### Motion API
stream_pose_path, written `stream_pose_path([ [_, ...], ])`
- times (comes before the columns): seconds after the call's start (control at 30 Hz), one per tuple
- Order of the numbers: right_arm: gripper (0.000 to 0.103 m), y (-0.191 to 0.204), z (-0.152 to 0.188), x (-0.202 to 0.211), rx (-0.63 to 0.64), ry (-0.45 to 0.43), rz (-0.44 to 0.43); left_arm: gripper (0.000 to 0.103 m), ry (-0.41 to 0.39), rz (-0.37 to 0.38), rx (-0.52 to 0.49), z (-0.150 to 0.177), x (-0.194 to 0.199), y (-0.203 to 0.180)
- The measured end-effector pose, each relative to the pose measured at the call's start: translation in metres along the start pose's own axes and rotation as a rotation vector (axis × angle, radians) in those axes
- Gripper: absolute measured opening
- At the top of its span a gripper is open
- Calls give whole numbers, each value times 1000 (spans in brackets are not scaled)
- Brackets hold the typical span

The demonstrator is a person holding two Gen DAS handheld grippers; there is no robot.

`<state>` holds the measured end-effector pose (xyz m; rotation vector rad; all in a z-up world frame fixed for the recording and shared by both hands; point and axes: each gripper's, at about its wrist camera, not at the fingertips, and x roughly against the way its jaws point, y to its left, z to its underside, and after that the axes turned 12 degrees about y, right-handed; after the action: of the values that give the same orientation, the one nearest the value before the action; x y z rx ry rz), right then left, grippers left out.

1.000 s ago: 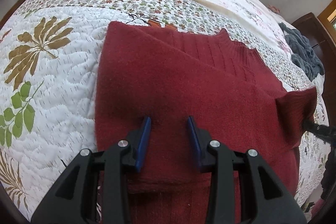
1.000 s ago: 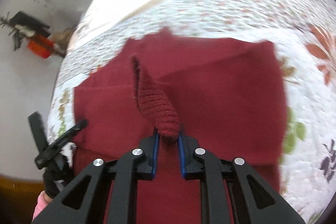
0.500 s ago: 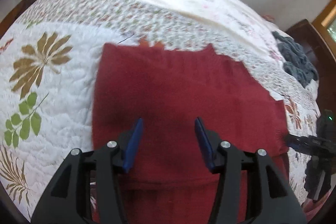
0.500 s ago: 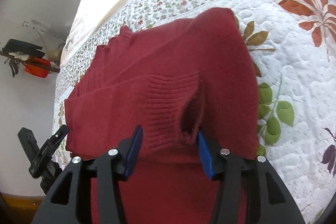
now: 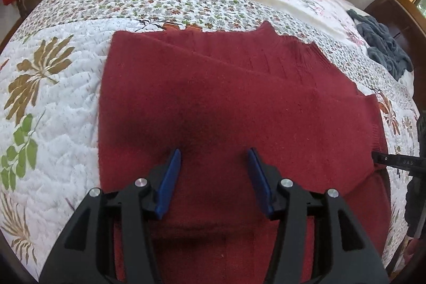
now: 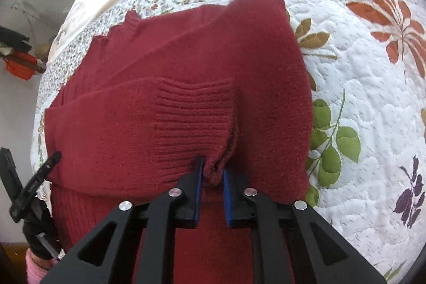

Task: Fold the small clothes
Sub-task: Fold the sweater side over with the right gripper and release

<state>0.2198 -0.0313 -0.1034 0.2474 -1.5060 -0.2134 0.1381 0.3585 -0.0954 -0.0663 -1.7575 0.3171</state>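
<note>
A dark red knitted sweater (image 5: 226, 97) lies flat on the quilted bed, with a sleeve folded across its body. My left gripper (image 5: 214, 169) hovers open just above the sweater's lower middle, holding nothing. In the right wrist view the sweater (image 6: 186, 57) fills the middle, and the sleeve's ribbed cuff (image 6: 194, 119) lies across it. My right gripper (image 6: 213, 190) is shut on the cuff's lower edge, with fabric bunched between the blue pads. The right gripper's tip (image 5: 399, 163) shows at the sweater's right side, and the left gripper (image 6: 32, 185) shows at the far left.
A white quilt (image 5: 53, 124) with leaf prints covers the bed around the sweater (image 6: 372, 97). A grey-blue garment (image 5: 383, 47) lies bunched at the bed's far right, beside dark wooden furniture (image 5: 386, 7). A pink sleeve (image 6: 37, 268) shows behind the left gripper.
The right gripper laid the sleeve across the sweater, opened half a second ago, and is now closed again on the cuff. The left gripper's fingers have spread wider.
</note>
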Motion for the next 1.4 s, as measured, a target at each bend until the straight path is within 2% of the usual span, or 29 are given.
stream_pose_path([
  [0.1, 31, 2, 23, 22, 21, -45, 31, 52, -5, -13, 18, 14, 20, 0],
  [0.17, 38, 4, 47, 38, 52, -88, 51, 52, -13, -23, 22, 36, 38, 0],
  [0.33, 39, -11, 149, 67, 94, -133, 36, 57, 10, -48, 74, 122, 78, 14],
  [0.5, 41, -35, 250, 81, 64, -143, 23, 58, 21, -72, 122, 207, 114, 33],
  [0.57, 44, -47, 282, 85, 35, -140, -13, 60, 22, -74, 131, 234, 128, 38],
  [0.77, 51, -71, 340, 98, -19, -171, -61, 64, 15, -90, 117, 297, 158, 45],
  [0.83, 55, -77, 350, 96, -27, -165, -79, 66, 27, -92, 107, 313, 159, 45],
  [0.93, 55, -83, 362, 85, -36, -140, -85, 66, 52, -88, 111, 326, 153, 50],
  [1.07, 56, -91, 376, 66, -47, -91, -91, 66, 94, -44, 151, 339, 140, 64],
  [1.4, 56, -94, 361, 30, -112, -12, -219, 66, 152, 4, 183, 333, 113, 71],
])
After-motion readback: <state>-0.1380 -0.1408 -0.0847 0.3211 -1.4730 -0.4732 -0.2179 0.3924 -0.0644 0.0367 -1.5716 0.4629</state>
